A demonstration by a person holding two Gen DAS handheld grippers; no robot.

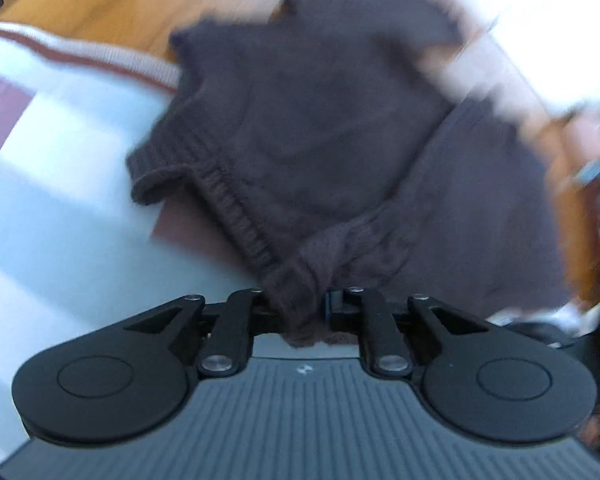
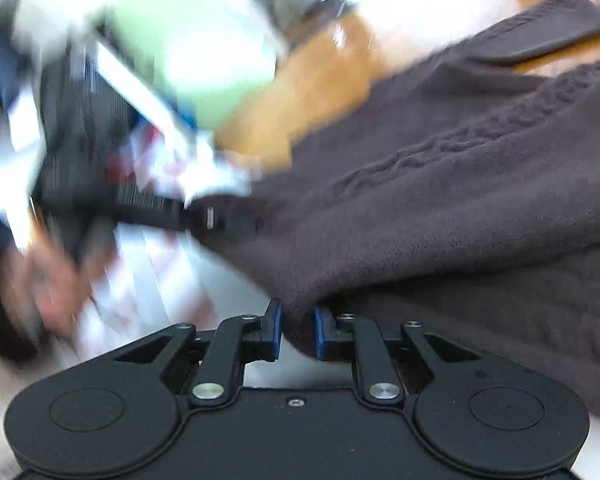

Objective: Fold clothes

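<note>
Left tool (image 1: 296, 312) clenched on the ribbed hem of the dark brown knit sweater (image 1: 320, 128), bunched between its pads. Sweater spread over the pale striped bedding (image 1: 60, 184), wooden floor (image 1: 100, 0) beyond. Right tool (image 2: 298, 330) grasping another sweater edge. Best lifted together, level and taut, then folded across evenly. Blurred clutter near the right; possible snag.

One dark brown knitted sweater (image 1: 308, 120) shows in the left wrist view, with one ribbed hem band. Two hand-held grippers are in play: one left hand-held gripper (image 1: 300, 312) and one right hand-held gripper (image 2: 298, 332), each with two fingers. One striped cloth (image 1: 52, 160) lies under the sweater. One pale green blurred object (image 2: 196, 44) appears in the right wrist view.
</note>
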